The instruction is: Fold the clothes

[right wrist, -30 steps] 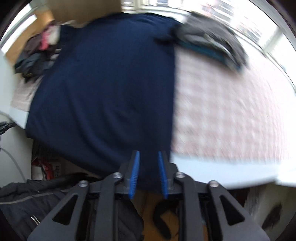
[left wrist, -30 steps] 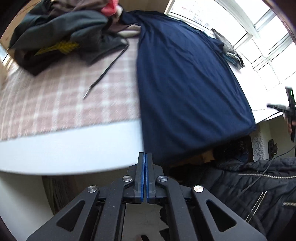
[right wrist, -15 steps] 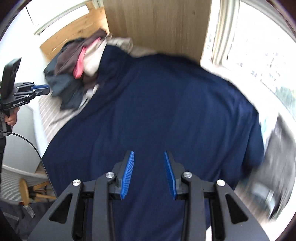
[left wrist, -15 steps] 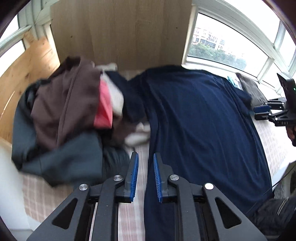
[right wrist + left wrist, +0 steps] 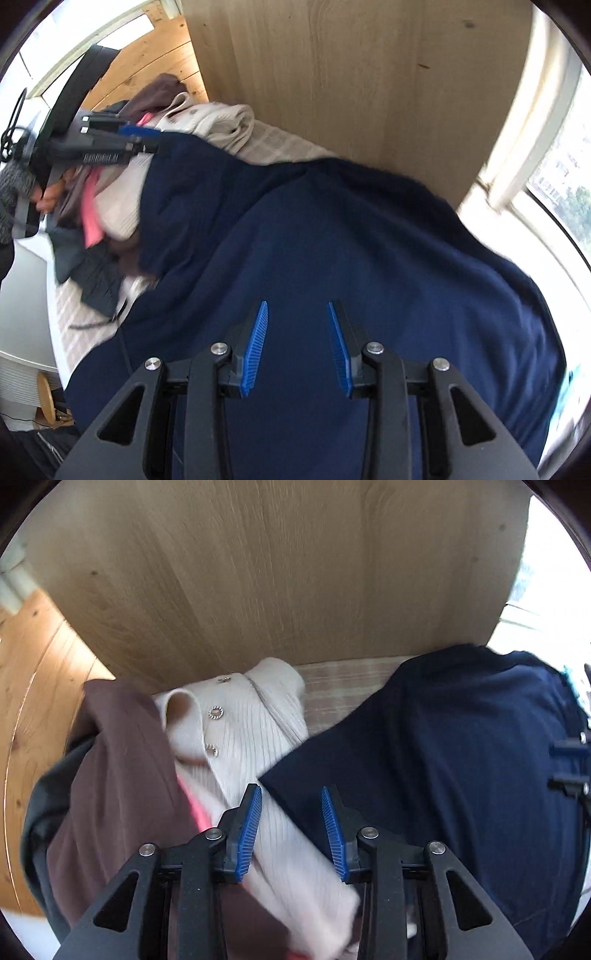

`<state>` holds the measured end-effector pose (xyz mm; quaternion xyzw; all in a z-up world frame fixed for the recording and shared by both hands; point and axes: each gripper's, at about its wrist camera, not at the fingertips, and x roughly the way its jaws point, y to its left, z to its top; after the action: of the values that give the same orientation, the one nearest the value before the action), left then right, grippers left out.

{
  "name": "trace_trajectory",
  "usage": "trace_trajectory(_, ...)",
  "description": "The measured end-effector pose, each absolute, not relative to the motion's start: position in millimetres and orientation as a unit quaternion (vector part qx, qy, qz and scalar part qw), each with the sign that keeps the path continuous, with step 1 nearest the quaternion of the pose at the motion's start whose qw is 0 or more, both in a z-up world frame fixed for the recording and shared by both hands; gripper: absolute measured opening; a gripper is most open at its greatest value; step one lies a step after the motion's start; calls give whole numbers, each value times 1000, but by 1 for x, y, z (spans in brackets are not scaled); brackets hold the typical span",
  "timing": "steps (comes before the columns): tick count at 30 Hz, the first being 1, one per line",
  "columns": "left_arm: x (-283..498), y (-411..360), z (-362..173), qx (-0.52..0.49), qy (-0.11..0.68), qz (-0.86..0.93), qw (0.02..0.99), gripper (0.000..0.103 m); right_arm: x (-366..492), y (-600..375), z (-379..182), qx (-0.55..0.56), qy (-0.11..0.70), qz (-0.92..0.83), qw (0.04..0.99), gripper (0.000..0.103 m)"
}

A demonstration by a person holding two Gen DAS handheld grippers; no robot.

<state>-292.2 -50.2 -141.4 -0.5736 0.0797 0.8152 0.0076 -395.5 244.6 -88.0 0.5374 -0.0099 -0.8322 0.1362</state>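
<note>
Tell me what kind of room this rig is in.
Probably a home room, perhaps a bedroom or sunroom used for laundry: a navy garment spread on a checked cloth-covered surface, a pile of unfolded clothes, a wooden panel and a window.

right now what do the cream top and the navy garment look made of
Cream top: looks like a soft ribbed knit, matte, with fine parallel ribs and small ring-shaped metal buttons. Navy garment: seems a smooth, thin jersey, matte, draping in broad soft folds with no visible weave. The fibre of either cannot be told.
</note>
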Motion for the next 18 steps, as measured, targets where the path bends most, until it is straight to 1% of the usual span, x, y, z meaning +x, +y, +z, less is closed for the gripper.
trace_trajectory(2, -296, -48, -152, -580, 94, 809, 11, 34, -423, 243, -96, 536, -10, -831, 145, 33)
trace_trajectory(6, -299, -47, -159, -580, 98, 809, 17, 34, -463, 236, -111, 535, 3, -832, 146, 33)
trace_trajectory(7, -299, -47, -159, -578, 97, 810, 19, 33, -470, 233, -114, 534, 6, -833, 142, 33)
trace_trajectory(9, -296, -47, -158, -573, 90, 814, 27, 24, -479, 230, -123, 538, 2, -833, 132, 33)
trace_trajectory(10, -295, -48, -157, -574, 85, 814, 30, 17, -483, 228, -127, 540, 0, -832, 126, 33)
trace_trajectory(11, -295, -50, -157, -575, 79, 814, 33, 13, -487, 228, -130, 543, -2, -831, 122, 33)
trace_trajectory(14, -291, -54, -148, -569, 65, 819, 44, 8, -494, 225, -136, 549, 0, -828, 115, 33)
trace_trajectory(18, -286, -62, -128, -559, 44, 826, 56, 6, -502, 222, -145, 556, 23, -825, 102, 33)
